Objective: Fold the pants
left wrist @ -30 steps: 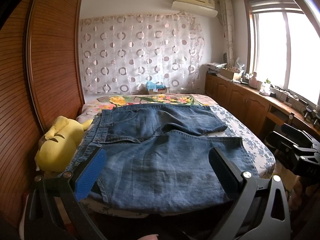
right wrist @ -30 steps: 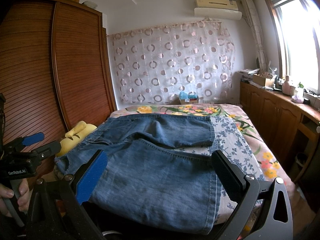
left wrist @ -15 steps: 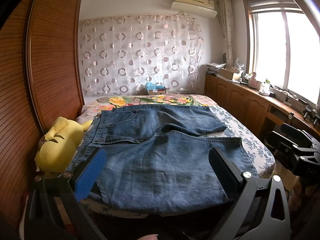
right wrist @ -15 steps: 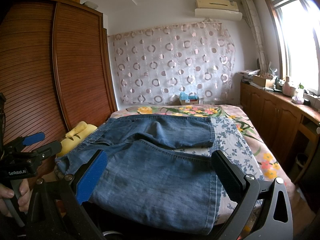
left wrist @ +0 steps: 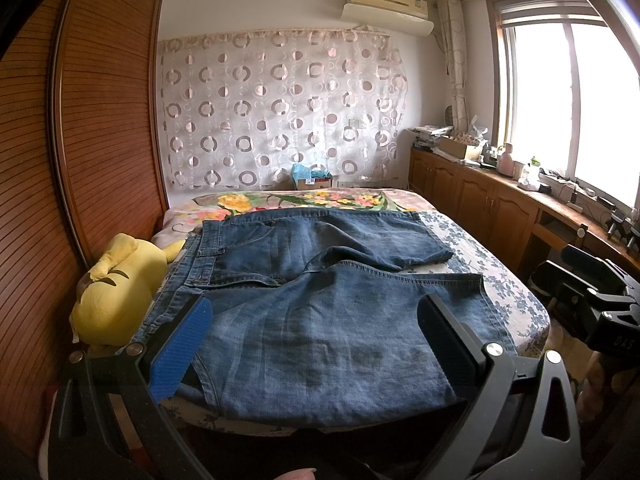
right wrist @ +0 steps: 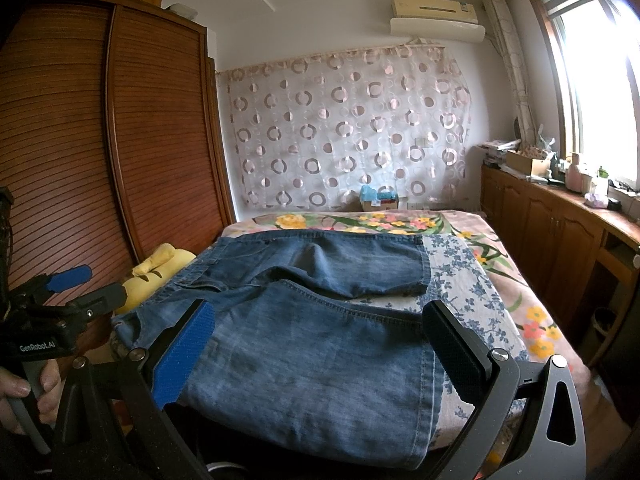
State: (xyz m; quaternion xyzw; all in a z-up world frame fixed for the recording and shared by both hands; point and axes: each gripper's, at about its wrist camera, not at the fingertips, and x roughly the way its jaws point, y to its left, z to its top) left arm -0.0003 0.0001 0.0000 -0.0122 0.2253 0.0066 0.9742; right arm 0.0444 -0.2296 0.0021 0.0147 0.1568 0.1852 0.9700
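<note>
The pants (left wrist: 320,320) lie flat on the bed (left wrist: 516,300), straight ahead of both my grippers, long axis left to right: waistband left, hems right. My left gripper (left wrist: 316,348) and right gripper (right wrist: 320,352) hover at the near edge, both spread wide, holding nothing. No containers matter here.

Daylight glare from the window (left wrist: 568,108) — sharp centre, warped, dark edges

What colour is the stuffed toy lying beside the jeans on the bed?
Yellow. The stuffed toy lies left of the jeans, clearest in the left wrist view.
</note>
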